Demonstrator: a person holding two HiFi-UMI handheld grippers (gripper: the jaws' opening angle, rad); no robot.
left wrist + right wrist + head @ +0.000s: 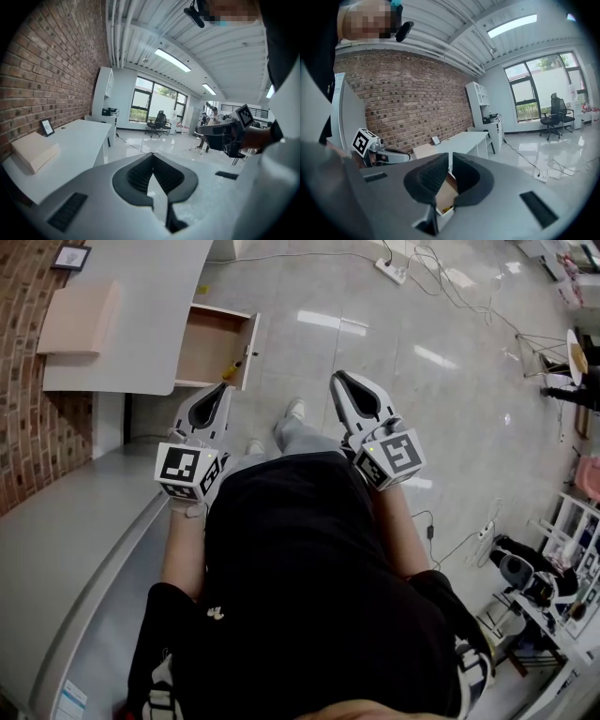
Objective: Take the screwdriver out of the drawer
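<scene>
A wooden drawer (214, 345) stands pulled open from the white desk (131, 306). A yellow-handled screwdriver (231, 365) lies at its near right corner, by the front panel. My left gripper (223, 387) is held at waist height just short of the drawer, jaws together and holding nothing. My right gripper (338, 377) is level with it, further right over the floor, also shut and holding nothing. In the right gripper view the drawer (448, 191) and a bit of yellow handle (449, 207) show below the jaw tips (450, 163). The left gripper (152, 155) faces down the room.
A beige box (80, 318) and a small picture frame (72, 256) sit on the desk. A brick wall (28, 427) runs along the left. A grey cabinet top (84, 540) is beside my left arm. A power strip (392, 270) with cables lies on the glossy floor.
</scene>
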